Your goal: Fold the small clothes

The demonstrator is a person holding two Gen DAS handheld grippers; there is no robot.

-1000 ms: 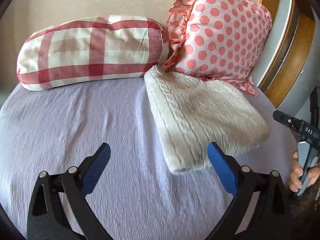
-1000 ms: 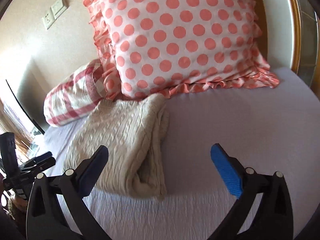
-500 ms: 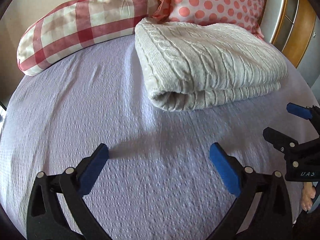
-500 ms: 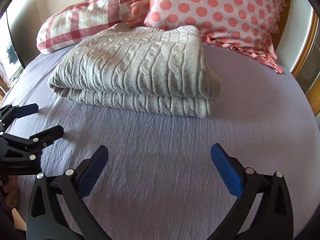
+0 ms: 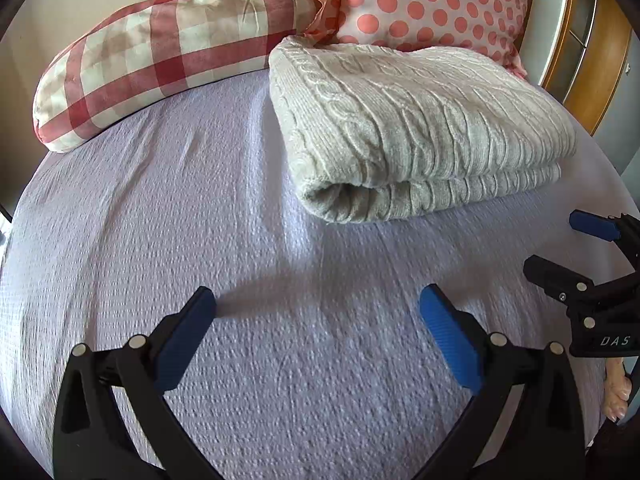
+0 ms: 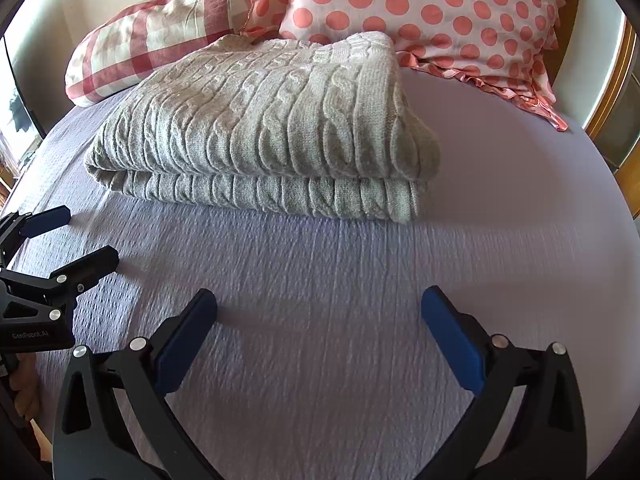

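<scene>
A cream cable-knit sweater point(image 5: 420, 120) lies folded in a neat rectangle on the lilac bed sheet point(image 5: 160, 240), near the pillows; it also shows in the right wrist view point(image 6: 272, 120). My left gripper point(image 5: 318, 316) is open and empty, low over the sheet, in front of the sweater's left folded end. My right gripper point(image 6: 320, 316) is open and empty, in front of the sweater's long edge. Each gripper shows in the other's view: the right one point(image 5: 560, 248) at the right edge, the left one point(image 6: 76, 240) at the left edge.
A red-and-cream checked pillow point(image 5: 160, 48) and a pink polka-dot pillow point(image 5: 432, 4) lean on the wall behind the sweater. A wooden frame point(image 5: 592, 60) stands at the right of the bed. The bed edge drops off at the left point(image 6: 24, 140).
Both grippers have drawn back from the sweater and dropped lower over the sheet, turning to face its folded edges. The sweater has stayed folded in place.
</scene>
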